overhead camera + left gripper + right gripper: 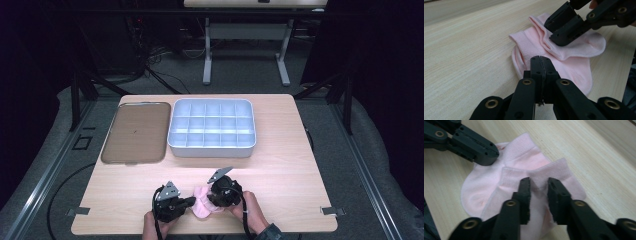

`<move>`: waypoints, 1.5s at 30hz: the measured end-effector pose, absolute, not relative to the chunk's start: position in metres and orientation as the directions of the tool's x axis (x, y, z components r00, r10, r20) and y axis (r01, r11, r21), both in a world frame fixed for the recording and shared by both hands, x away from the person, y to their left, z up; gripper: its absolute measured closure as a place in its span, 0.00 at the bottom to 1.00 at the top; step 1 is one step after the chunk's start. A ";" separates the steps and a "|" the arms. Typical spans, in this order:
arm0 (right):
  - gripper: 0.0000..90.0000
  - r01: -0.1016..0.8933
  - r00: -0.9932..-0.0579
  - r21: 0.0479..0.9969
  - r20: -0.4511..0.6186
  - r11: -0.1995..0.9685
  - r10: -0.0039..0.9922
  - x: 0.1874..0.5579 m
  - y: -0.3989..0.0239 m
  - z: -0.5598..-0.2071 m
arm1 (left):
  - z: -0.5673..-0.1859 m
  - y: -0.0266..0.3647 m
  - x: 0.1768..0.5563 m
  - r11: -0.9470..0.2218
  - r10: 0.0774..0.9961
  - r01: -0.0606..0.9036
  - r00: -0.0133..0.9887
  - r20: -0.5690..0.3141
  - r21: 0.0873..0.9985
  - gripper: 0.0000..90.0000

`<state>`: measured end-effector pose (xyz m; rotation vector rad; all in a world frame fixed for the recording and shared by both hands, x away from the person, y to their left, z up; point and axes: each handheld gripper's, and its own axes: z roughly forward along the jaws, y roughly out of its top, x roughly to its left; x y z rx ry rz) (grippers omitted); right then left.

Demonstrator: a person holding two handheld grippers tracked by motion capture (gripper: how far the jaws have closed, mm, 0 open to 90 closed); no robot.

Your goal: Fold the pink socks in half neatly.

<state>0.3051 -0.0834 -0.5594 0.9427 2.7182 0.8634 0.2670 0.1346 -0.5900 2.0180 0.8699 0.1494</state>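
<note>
While the pink socks [202,207] lie flat on the worktop [280,170] at its near edge, both tools work them from opposite sides. The left tool [541,65] is clenched, its tips pressed down on the ribbed cuff directly ahead of it. The right tool [538,185] has its jaws slightly parted, a fold of the upper sock's cuff bunched between them, apparently loosely gripped. The socks' long axis runs from one tool to the other, so any pull should follow that line. Well beyond both tools stand the compartment box [212,148] and the brown tray [135,132].
</note>
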 end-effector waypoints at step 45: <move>0.98 0.503 -0.831 0.608 0.143 0.614 0.538 0.306 -0.076 -0.566 | -0.586 0.151 0.259 -0.288 0.697 0.516 0.690 -0.192 0.807 0.84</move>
